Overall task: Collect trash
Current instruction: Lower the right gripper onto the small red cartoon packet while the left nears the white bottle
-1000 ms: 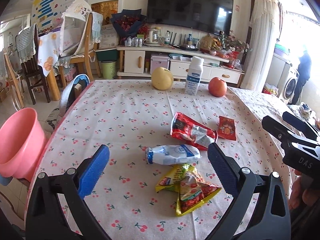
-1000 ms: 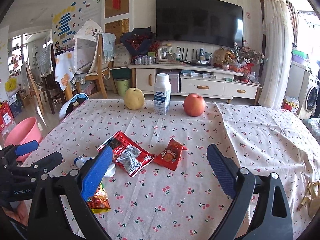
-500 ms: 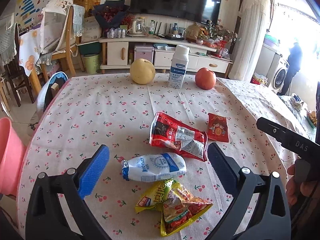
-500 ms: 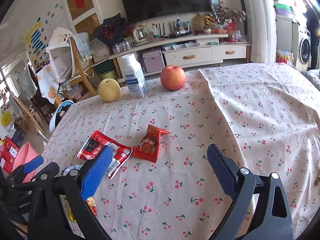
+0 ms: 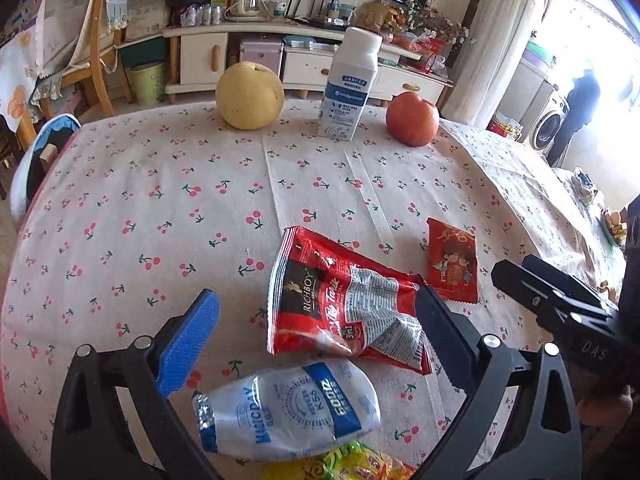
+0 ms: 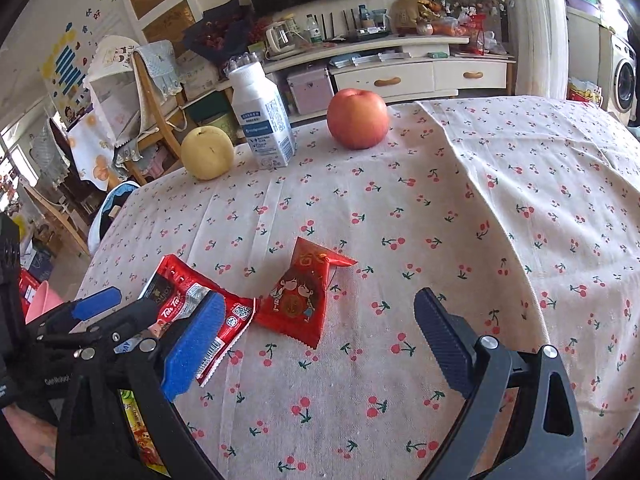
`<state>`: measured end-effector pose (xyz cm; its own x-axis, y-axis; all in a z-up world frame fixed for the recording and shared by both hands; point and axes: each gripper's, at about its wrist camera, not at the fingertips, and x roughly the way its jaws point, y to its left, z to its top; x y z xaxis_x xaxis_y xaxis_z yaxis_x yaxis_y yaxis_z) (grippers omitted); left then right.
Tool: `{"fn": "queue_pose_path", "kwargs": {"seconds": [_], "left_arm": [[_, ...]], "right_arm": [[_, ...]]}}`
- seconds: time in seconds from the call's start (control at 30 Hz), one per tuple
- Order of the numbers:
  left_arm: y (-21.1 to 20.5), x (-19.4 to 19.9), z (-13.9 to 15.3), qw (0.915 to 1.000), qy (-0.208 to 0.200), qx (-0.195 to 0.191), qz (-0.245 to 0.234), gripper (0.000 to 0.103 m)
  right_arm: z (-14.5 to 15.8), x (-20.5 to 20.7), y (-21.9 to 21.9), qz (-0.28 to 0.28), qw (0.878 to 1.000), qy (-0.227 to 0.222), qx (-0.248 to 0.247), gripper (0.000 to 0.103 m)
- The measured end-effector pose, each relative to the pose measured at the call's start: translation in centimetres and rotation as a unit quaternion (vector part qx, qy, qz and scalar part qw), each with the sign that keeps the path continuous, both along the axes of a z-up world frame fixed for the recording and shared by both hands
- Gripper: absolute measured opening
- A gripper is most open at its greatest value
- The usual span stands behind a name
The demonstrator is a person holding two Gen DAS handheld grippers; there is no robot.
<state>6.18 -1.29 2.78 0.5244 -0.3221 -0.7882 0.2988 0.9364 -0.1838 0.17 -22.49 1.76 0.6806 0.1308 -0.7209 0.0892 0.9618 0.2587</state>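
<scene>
- trash lies on the near part of a table (image 5: 120,200) covered in a white cloth printed with red cherries: a crumpled red foil coffee-mix wrapper (image 5: 344,304), a small flat red packet with two cartoon children (image 5: 452,264), a squashed white and blue plastic pouch (image 5: 288,412), and a yellow-green snack bag (image 5: 348,466) cut off by the frame's bottom edge.
- the left gripper (image 5: 316,344) hovers over the red foil wrapper and the pouch, its blue-padded fingers spread wide and holding nothing.
- the right gripper (image 6: 316,344) hangs just beside the small red packet (image 6: 304,292), fingers likewise spread apart and empty (its left pad overlaps the wrapper's edge (image 6: 188,300) in view; whether they touch is unclear).
- the small packet sits right of the wrapper, close to it, corner near corner.
- at the far edge stand a round yellow pear (image 5: 250,96), an upright white milk bottle with blue label (image 5: 348,88) and a red apple (image 5: 412,120), in a row and well apart from the trash.
</scene>
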Motion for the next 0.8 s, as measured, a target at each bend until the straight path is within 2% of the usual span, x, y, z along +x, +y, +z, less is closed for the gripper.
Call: {"fn": "queue_pose_path", "kwargs": {"seconds": [0.13, 0.27, 0.33, 0.4, 0.63, 0.8], "left_arm": [[-0.7, 1.3, -1.0, 0.9997, 0.02, -0.005, -0.013, 0.099], [-2.1, 1.3, -1.6, 0.9981, 0.028, 0.008, -0.054, 0.099], [-2.7, 1.1, -1.7, 0.9965, 0.03, 0.01, -0.077, 0.099], [-3.2, 0.9, -1.7, 0.9952, 0.03, 0.012, -0.093, 0.099], [-5.1, 0.0, -2.3, 0.988, 0.031, 0.06, -0.139, 0.099], [-6.3, -0.6, -2.3, 0.9832, 0.022, 0.08, -0.163, 0.099]], "right_arm": [[-0.9, 1.1, 0.1, 0.001, 1.0, 0.011, -0.012, 0.094], [-1.2, 2.0, 0.2, 0.006, 1.0, 0.015, -0.025, 0.093], [-1.5, 2.3, 0.3, 0.012, 0.999, 0.019, -0.025, 0.086], [-1.8, 2.5, 0.3, 0.012, 0.999, 0.023, -0.03, 0.083], [-2.5, 2.7, 0.1, 0.009, 0.999, 0.036, -0.031, 0.083], [-2.6, 2.8, 0.1, 0.014, 0.999, 0.035, -0.029, 0.083]]}}
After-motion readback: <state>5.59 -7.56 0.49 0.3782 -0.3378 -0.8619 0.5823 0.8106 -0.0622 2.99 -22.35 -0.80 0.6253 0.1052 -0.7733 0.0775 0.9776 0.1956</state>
